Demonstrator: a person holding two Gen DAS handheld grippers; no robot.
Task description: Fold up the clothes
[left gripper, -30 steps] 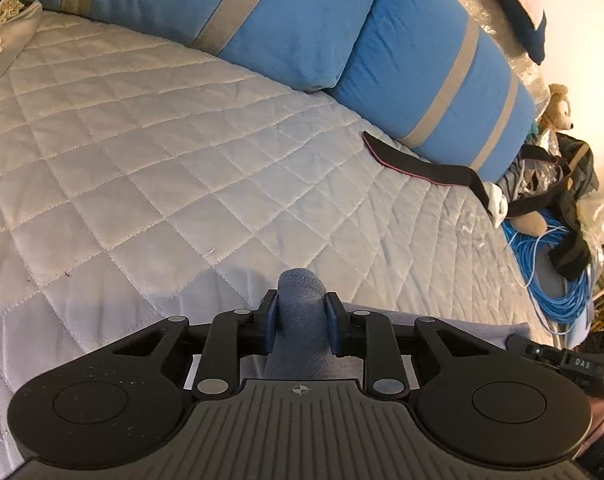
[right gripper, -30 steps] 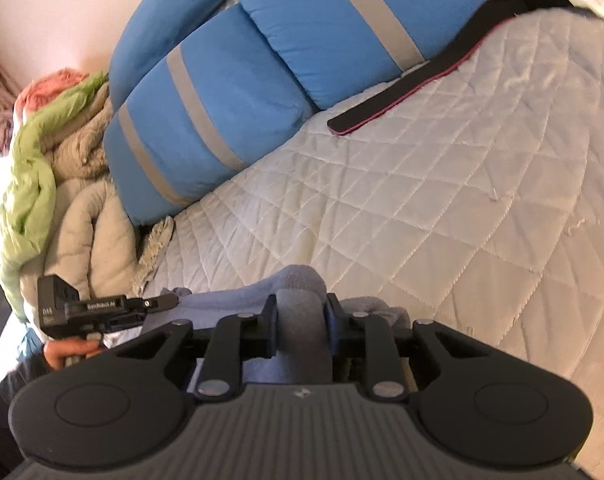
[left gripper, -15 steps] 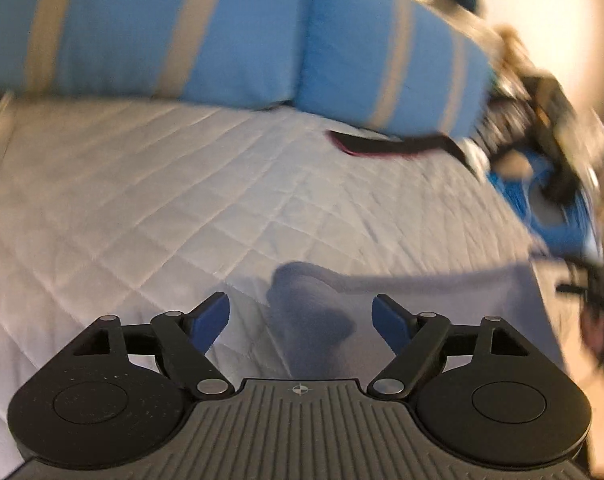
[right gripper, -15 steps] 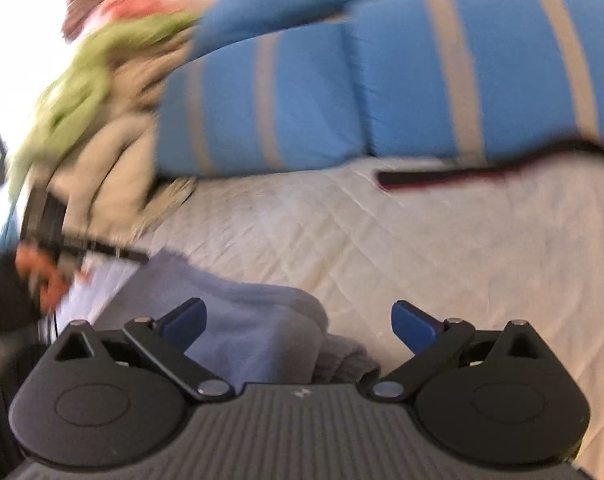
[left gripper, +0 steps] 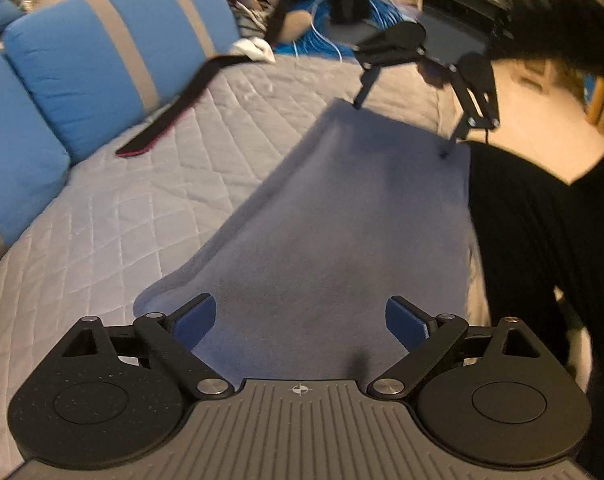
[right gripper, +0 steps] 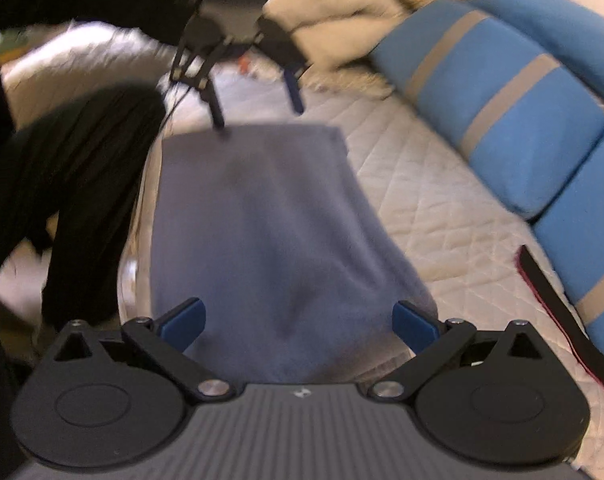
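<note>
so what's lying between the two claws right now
Only the grey-blue cloth, spread flat on the quilted bed. In the left wrist view it runs from the open left claw to the open right claw at its far end.

Black ribbed tongs (left gripper: pixel 300 322), blue finger pads (left gripper: pixel 194 316), silver pivot screws, round side discs; person's black sleeve (left gripper: pixel 558 28).

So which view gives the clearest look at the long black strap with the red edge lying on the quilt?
The left wrist view: the long black strap with the red edge shows nearly whole, running from the blue cushion toward a white cloth. The right wrist view catches only a stretch of it at the right edge, partly hidden by the gripper body.
</note>
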